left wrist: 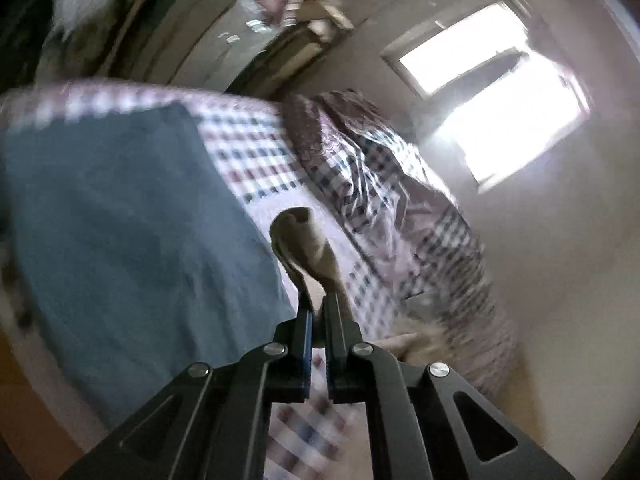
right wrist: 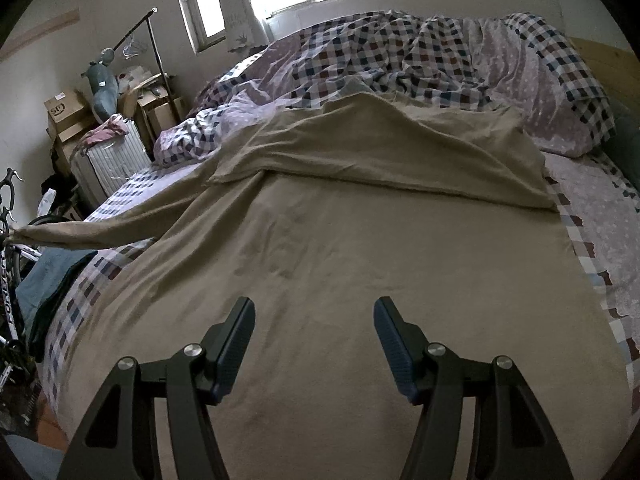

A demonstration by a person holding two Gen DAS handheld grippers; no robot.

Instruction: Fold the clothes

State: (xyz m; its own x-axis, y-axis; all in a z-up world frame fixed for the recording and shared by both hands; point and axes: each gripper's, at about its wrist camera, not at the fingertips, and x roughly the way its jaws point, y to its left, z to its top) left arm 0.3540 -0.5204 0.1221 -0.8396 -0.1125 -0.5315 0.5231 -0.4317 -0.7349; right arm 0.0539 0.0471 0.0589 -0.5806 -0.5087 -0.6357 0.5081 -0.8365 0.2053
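Left wrist view first, and it's blurred: the left gripper is clenched on a bunched end of the tan garment, the cloth poking up out of the pinched fingertips. Beyond it lies a folded blue garment on the checked bedsheet, with the rumpled checked duvet heaped off to the right under the bright window.

Over on the right wrist view, the picture is sharp. The tan garment is spread wide across the bed, directly under and ahead of the right gripper, whose jaws stand well apart with nothing between them, only cloth below. One long sleeve is stretched taut off to the left edge of the bed. The far hem is folded back toward the duvet.
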